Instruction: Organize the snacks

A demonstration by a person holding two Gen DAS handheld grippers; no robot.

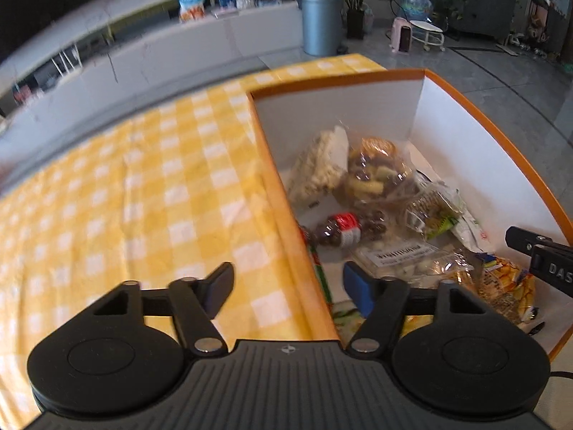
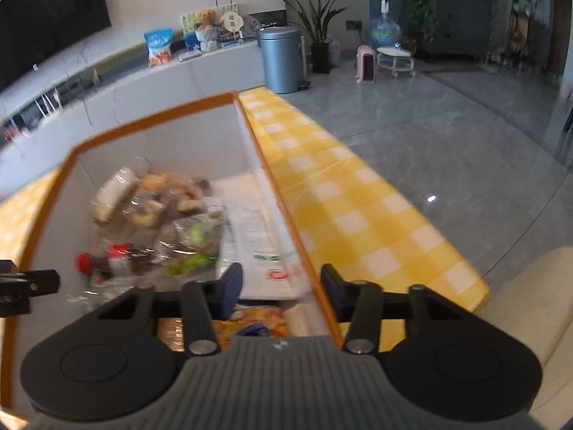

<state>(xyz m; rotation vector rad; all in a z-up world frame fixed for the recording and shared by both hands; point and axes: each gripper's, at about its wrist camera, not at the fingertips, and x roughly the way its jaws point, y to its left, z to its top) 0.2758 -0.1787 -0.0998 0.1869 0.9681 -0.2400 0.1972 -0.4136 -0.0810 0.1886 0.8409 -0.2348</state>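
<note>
An orange-rimmed white box (image 1: pixel 340 84) stands on the yellow checked tablecloth (image 1: pixel 125 197) and holds several snack packs. Among them are a pale puffed-snack bag (image 1: pixel 318 165), a clear bag of mixed sweets (image 1: pixel 376 175), a red-labelled pack of dark candies (image 1: pixel 340 231) and a yellow-orange pack (image 1: pixel 508 286). My left gripper (image 1: pixel 288 283) is open astride the box's left wall, one finger outside and one inside, neither pad touching it. My right gripper (image 2: pixel 281 286) is open astride the right wall of the box (image 2: pixel 150 118); its tip also shows as right gripper (image 1: pixel 537 251).
The table's right edge runs close beside the box, with grey floor (image 2: pixel 429 143) beyond it. A beige cushion (image 2: pixel 530 286) sits at the near right. Far back stand a blue bin (image 1: pixel 320 23) and a low white cabinet (image 1: pixel 215 36) carrying a blue snack bag (image 1: pixel 191 1).
</note>
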